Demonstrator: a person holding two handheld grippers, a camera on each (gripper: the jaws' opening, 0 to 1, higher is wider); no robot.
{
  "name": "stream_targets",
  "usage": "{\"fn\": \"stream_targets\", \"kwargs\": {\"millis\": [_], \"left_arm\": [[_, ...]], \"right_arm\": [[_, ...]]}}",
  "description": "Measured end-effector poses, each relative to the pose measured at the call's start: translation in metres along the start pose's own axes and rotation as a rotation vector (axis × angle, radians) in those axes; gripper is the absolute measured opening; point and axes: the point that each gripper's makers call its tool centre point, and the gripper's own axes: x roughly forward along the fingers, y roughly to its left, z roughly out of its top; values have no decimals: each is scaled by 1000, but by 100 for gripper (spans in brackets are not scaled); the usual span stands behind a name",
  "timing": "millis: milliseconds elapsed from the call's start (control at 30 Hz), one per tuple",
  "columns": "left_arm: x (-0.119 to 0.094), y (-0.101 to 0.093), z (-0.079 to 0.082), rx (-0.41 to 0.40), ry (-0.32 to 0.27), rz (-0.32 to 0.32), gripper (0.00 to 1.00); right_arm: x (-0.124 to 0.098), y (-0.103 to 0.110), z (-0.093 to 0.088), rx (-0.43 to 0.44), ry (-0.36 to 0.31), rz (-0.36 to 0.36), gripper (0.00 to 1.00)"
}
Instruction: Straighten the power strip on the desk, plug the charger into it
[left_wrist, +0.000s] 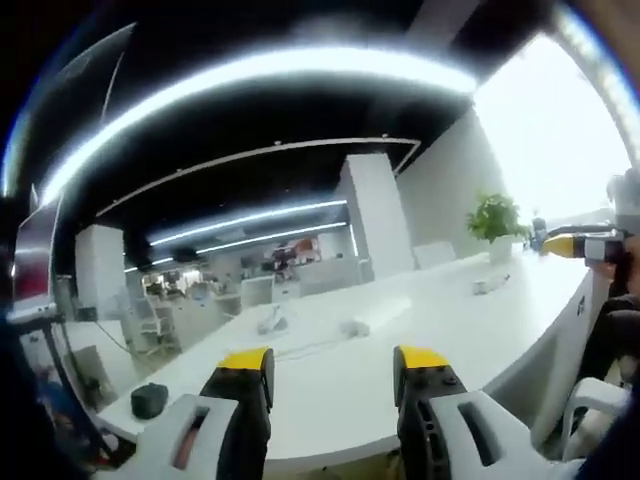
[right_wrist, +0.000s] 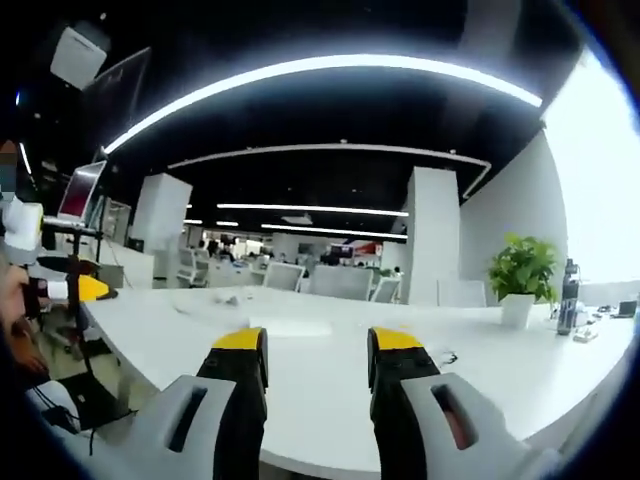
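We have a long white desk (left_wrist: 480, 330) stretching ahead of both grippers, and by our judgement the task has not begun. Out beyond the jaws of our left gripper (left_wrist: 335, 385) lies a pale elongated block (left_wrist: 375, 315), likely the power strip, lying at an angle across the desk rather than square to the edge. It is well apart from us and untouched. Just left of it sits a smaller white lump (left_wrist: 272, 322), possibly the charger, though it is too blurred to be sure, with a thin cable (left_wrist: 310, 347) trailing nearer our jaws. Our right gripper (right_wrist: 317, 375) faces the same block (right_wrist: 275, 325) ahead. Both grippers are spread and hold nothing. Straightening and plugging in both remain. A potted plant (right_wrist: 520, 275) stands far off to the right.
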Motion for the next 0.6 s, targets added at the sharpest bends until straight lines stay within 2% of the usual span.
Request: {"fn": "stream_targets", "kwargs": {"millis": [167,300,433,600], "left_arm": [[1,-2,0,48,4,6,50],[2,-8,0,70,4,-19,50],[4,-13,-1,114,7,-32,50],[6,-20,-2,124,6,-65,50]], "right_arm": [[-2,1,3,-28,-9,-5,40],[-2,2,4,-39,-13,-5,40],[-2,0,4,-86,-8,-32,40],[-1,-1,6,-115,-14,-41,40]]}}
